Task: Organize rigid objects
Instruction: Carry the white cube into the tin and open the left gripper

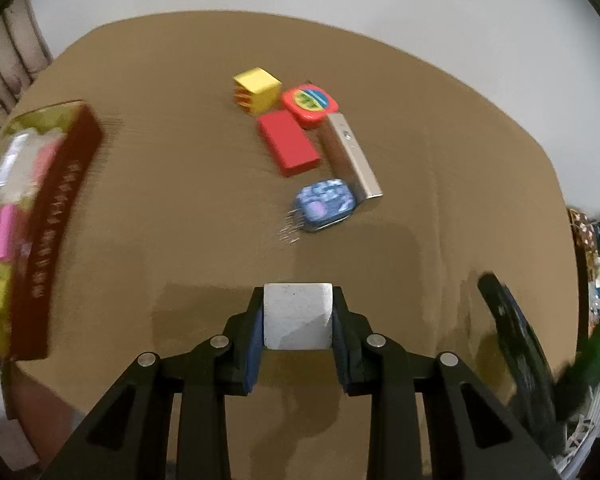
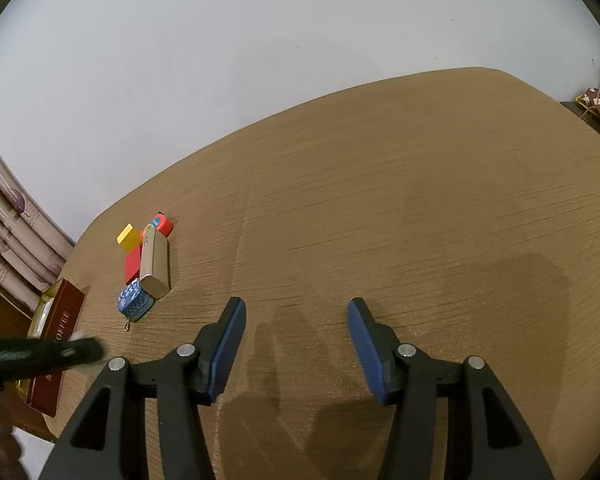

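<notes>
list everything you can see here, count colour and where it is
white block: 1, white, gripped between the left claw's pads
yellow cube: 1, yellow, far end of the cluster on the table
round red toy: 1, red with coloured top, beside the cube
red block: 1, red, flat, mid cluster
metallic bar: 1, beige-silver, lying alongside the red block
blue tin: 1, blue patterned, near end of the cluster
coffee box: 1, dark red, open, at the table's edge, pink and white items inside
table: 1, brown wood
left claw: 1, black, blue pads, shut on the white block
right claw: 1, black, blue pads, open, nothing between
</notes>
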`<act>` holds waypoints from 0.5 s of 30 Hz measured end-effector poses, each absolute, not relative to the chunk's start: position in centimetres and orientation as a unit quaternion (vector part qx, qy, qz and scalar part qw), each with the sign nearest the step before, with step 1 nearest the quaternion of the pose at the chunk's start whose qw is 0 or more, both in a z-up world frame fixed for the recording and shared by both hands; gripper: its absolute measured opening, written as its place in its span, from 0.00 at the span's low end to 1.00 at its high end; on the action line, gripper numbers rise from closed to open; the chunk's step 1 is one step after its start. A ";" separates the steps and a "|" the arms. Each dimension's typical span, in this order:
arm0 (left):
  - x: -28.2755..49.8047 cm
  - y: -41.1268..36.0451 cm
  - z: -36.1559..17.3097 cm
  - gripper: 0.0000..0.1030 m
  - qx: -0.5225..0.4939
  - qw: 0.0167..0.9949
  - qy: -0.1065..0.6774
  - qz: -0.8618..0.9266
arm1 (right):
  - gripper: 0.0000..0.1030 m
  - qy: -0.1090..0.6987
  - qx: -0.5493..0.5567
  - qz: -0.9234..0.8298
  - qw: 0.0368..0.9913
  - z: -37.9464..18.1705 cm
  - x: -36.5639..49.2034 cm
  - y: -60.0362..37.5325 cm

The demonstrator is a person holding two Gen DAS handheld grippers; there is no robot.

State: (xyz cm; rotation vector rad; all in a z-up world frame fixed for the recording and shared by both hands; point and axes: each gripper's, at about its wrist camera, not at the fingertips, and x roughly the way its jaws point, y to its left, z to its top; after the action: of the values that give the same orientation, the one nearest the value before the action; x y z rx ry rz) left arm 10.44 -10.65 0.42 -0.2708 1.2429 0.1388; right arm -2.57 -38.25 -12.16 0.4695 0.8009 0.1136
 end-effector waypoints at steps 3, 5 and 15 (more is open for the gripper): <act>8.6 -7.5 2.9 0.26 -0.123 0.811 0.567 0.072 | 0.53 0.387 0.223 0.052 0.893 -12.1 -2.7 -38.3; 7.4 -4.6 4.5 0.26 -0.117 0.817 0.557 0.088 | 0.53 0.388 0.223 0.053 0.893 -12.1 -2.6 -38.4; 6.8 10.1 3.9 0.26 -0.111 0.804 0.568 0.137 | 0.53 0.394 0.201 0.042 0.896 -12.0 -2.0 -37.5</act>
State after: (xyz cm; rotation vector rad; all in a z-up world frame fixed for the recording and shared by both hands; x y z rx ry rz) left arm 6.79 10.10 3.92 -0.2367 1.2161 0.2925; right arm -2.05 -37.48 -11.96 0.4158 0.8164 0.0878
